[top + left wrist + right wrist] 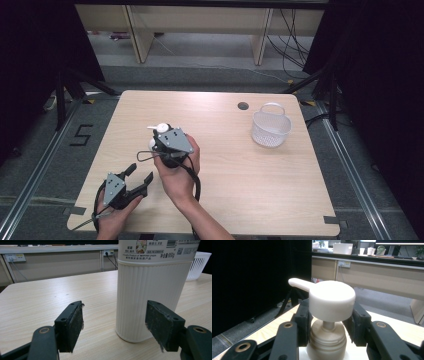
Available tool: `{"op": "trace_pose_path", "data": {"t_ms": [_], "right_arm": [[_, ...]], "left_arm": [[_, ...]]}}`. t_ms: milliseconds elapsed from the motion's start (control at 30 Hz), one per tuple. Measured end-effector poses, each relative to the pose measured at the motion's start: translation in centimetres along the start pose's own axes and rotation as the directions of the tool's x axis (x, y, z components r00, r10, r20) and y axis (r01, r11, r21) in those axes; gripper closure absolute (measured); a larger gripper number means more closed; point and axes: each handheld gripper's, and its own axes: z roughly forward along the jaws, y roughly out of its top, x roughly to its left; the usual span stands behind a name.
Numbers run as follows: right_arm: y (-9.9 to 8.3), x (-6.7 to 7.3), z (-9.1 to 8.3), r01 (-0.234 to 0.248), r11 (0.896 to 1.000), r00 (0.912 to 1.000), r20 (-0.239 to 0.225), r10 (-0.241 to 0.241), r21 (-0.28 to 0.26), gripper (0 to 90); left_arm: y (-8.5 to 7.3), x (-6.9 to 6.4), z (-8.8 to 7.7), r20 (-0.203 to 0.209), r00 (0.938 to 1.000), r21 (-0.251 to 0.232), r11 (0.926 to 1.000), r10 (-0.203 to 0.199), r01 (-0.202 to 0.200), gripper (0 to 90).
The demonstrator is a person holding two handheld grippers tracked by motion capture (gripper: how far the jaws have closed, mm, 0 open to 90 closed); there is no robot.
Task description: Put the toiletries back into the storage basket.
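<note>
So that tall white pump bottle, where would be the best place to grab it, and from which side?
Probably the ribbed body of the pump bottle, low down and from the side. It stands upright on the table, and its straight walls fit between the open left gripper. The right gripper brackets the neck under the pump head, a narrower hold that looks better for steadying than lifting.

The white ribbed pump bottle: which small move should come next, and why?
Probably close the left hand-held gripper on the white ribbed plastic pump bottle: its open jaws flank the base without touching, while the right hand-held gripper sits around the neck.
</note>
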Motion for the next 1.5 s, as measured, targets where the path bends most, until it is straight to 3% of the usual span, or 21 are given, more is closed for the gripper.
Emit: {"op": "trace_pose_path", "data": {"t_ms": [100, 233, 433, 500, 700, 900, 933, 1000, 1133, 1233, 1333, 1367, 1433, 1500], "right_arm": [[-0.1, 0.0, 0.1, 0.006, 1.000, 0.9999, 0.011, -0.006, -0.008, 61.6], [-0.1, 0.1, 0.1, -0.025, 1.000, 0.9997, -0.003, 0.025, 0.006, 62.7], [-0.3, 0.0, 0.0, -0.018, 1.000, 0.9998, -0.001, 0.018, -0.011, 63.1], [-0.4, 0.1, 0.0, -0.038, 0.999, 0.9993, -0.008, 0.038, -0.017, 63.2], [-0.1, -0.3, -0.5, -0.007, 0.999, 0.9999, -0.012, 0.007, -0.053, 63.4], [0.6, -1.0, -1.5, -0.016, 0.997, 0.9999, -0.008, 0.015, -0.069, 63.4], [0.8, -1.3, -1.6, 0.017, 0.996, 0.9998, -0.006, -0.018, -0.084, 63.4], [0.9, -1.4, -1.8, -0.007, 0.996, 0.9999, -0.009, 0.006, -0.093, 63.4], [1.3, -2.1, -2.3, 0.006, 0.994, 1.0000, 0.000, -0.006, -0.110, 63.4], [1.5, -2.3, -2.8, -0.012, 0.994, 0.9999, 0.004, 0.012, -0.110, 63.5], [1.7, -3.0, -3.0, 0.030, 0.991, 0.9995, 0.016, -0.028, -0.131, 63.4], [1.7, -3.0, -3.1, 0.001, 0.993, 0.9999, 0.013, 0.001, -0.121, 63.5], [1.6, -3.3, -3.3, -0.012, 0.992, 0.9998, 0.012, 0.014, -0.126, 63.5], [1.7, -3.8, -3.5, 0.016, 0.991, 0.9996, 0.027, -0.012, -0.132, 63.5]], "left_arm": [[0.0, 0.0, 0.0, 0.000, 1.0000, 0.001, 1.0000, 0.002, -0.002, 30.0], [0.0, 0.0, 0.0, 0.001, 1.0000, 0.001, 1.0000, 0.002, -0.002, 30.0], [0.0, 0.0, 0.0, 0.004, 1.0000, 0.001, 1.0000, 0.003, -0.003, 29.9], [0.0, 0.0, 0.0, 0.004, 1.0000, 0.000, 1.0000, 0.002, -0.002, 29.9], [0.0, 0.0, 0.0, 0.005, 1.0000, -0.001, 1.0000, 0.000, 0.000, 29.9], [0.0, 0.0, 0.0, 0.003, 1.0000, -0.001, 1.0000, -0.001, 0.001, 29.9], [0.0, 0.0, 0.0, 0.003, 1.0000, -0.002, 1.0000, 0.000, 0.000, 29.9], [0.0, 0.0, 0.0, 0.003, 1.0000, -0.002, 1.0000, 0.000, 0.000, 29.9], [0.0, 0.0, 0.0, 0.002, 1.0000, -0.002, 1.0000, -0.001, 0.001, 29.9], [0.0, 0.0, 0.0, 0.002, 1.0000, -0.003, 1.0000, 0.002, -0.002, 29.9], [0.0, 0.0, 0.0, 0.002, 1.0000, -0.002, 1.0000, 0.003, -0.003, 29.9], [0.0, 0.0, 0.0, 0.002, 1.0000, -0.003, 1.0000, 0.002, -0.002, 29.9], [0.0, 0.0, 0.0, 0.002, 1.0000, -0.003, 1.0000, 0.001, -0.001, 29.9], [0.0, 0.0, 0.0, 0.001, 1.0000, -0.003, 1.0000, 0.001, -0.001, 29.9]]}}
